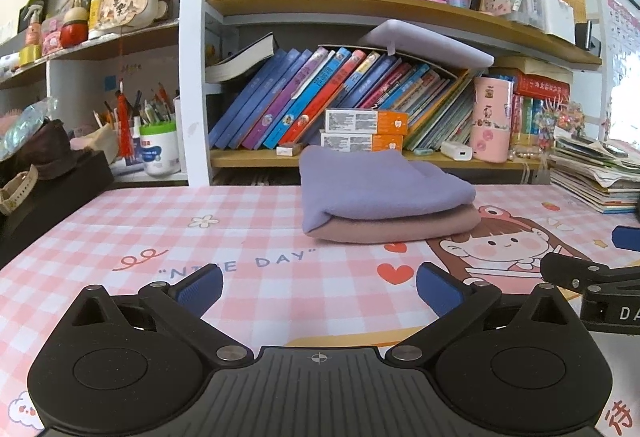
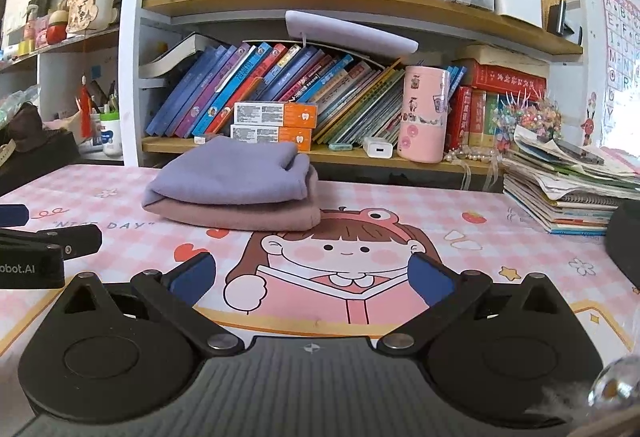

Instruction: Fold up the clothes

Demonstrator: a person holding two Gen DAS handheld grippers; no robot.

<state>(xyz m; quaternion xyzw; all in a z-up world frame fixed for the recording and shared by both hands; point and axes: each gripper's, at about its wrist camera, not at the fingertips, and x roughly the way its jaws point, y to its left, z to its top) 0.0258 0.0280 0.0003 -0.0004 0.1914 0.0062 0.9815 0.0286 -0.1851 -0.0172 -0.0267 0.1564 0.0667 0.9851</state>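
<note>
Mat (image 1: 120, 221) lettered "DAY", folded purple cloth (image 1: 376, 181) on pink cloth (image 1: 400, 227), both grippers' fingers spread, empty.

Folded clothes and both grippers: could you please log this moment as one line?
left gripper open, empty | right gripper open, empty | purple cloth folded atop pink cloth | desk mat

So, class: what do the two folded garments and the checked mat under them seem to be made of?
Purple garment: soft matte knit or fleece, probably; thick rounded folds, no shine.
Pink garment beneath it: apparently the same fabric, with an equally plump folded edge.
Checked mat: smooth printed sheet, perhaps plastic or rubber-backed; it lies flat and its cartoon print is crisp.
</note>
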